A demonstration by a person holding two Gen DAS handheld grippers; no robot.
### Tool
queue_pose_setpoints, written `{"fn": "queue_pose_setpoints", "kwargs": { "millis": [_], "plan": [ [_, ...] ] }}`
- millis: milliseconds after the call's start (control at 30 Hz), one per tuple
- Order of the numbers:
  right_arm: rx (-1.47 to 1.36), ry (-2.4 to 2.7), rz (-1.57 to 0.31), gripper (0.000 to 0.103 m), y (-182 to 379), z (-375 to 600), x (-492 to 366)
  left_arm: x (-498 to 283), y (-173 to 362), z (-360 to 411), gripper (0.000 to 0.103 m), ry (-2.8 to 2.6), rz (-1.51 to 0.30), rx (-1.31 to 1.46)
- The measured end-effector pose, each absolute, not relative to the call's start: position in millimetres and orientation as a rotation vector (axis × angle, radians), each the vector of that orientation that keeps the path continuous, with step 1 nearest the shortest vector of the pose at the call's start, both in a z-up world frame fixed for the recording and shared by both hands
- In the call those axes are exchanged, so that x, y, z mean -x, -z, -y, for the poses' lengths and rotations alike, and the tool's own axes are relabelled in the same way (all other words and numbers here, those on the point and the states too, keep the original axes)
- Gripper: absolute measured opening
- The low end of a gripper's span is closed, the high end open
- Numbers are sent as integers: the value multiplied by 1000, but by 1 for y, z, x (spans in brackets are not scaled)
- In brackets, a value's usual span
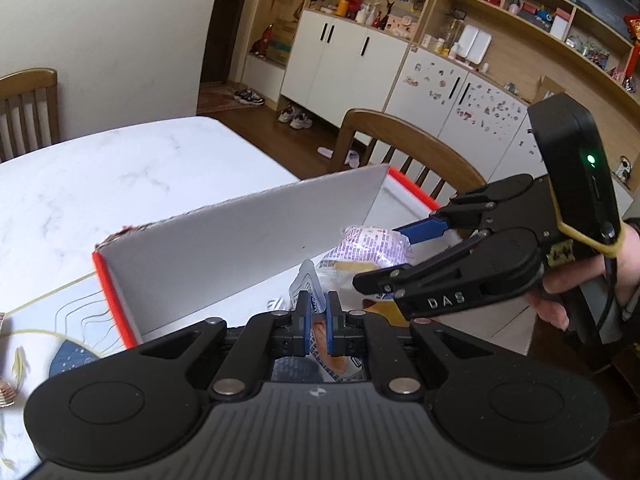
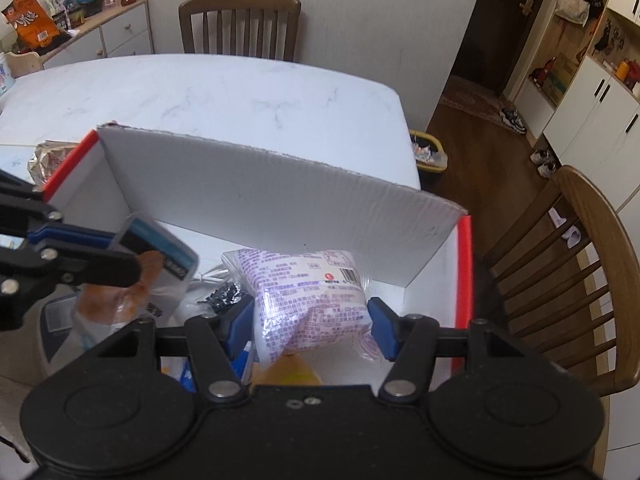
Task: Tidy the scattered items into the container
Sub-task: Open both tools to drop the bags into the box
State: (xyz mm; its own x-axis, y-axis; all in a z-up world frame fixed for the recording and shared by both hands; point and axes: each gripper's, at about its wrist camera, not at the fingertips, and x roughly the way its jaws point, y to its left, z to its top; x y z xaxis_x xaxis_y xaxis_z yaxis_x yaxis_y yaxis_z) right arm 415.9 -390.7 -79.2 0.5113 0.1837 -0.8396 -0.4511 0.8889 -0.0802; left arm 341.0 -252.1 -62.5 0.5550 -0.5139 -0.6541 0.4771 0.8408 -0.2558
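A white cardboard box (image 1: 240,236) with red edges stands on the table, its flap upright; it also shows in the right wrist view (image 2: 280,196). My left gripper (image 1: 317,312) is shut on the edge of a clear snack packet (image 1: 308,280) with blue and orange print, held over the box; the packet also shows in the right wrist view (image 2: 156,264). My right gripper (image 2: 310,330) holds a purple-printed wrapped bun (image 2: 308,296) between its blue pads (image 2: 382,328) over the box interior. In the left wrist view, the right gripper (image 1: 396,252) sits around that bun (image 1: 372,244).
Other packets and a dark item (image 2: 224,294) lie inside the box. A crumpled foil bag (image 2: 44,160) lies outside its left wall. White marble table (image 2: 240,92), wooden chairs (image 2: 568,280) (image 2: 240,24) around it. A patterned mat (image 1: 68,320) lies left of the box.
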Motion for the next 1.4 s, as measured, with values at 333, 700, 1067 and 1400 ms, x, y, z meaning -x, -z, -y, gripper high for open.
{"fn": "queue_pose_setpoints", "kwargs": {
  "millis": [333,700,1067,1400],
  "plan": [
    [313,-394,-1033,61,98,383,-430,-347,71,254,5,576,-838,5],
    [248,-387,-1079,63,101,387,-436,-351,78,261,5,586,-891,-10],
    [238,-387,-1062,69,93,389,-430,-355,80,255,6,588,-923,27],
    [198,-388,-1029,74,78,391,-418,-351,79,249,11,577,-930,34]
  ]
}}
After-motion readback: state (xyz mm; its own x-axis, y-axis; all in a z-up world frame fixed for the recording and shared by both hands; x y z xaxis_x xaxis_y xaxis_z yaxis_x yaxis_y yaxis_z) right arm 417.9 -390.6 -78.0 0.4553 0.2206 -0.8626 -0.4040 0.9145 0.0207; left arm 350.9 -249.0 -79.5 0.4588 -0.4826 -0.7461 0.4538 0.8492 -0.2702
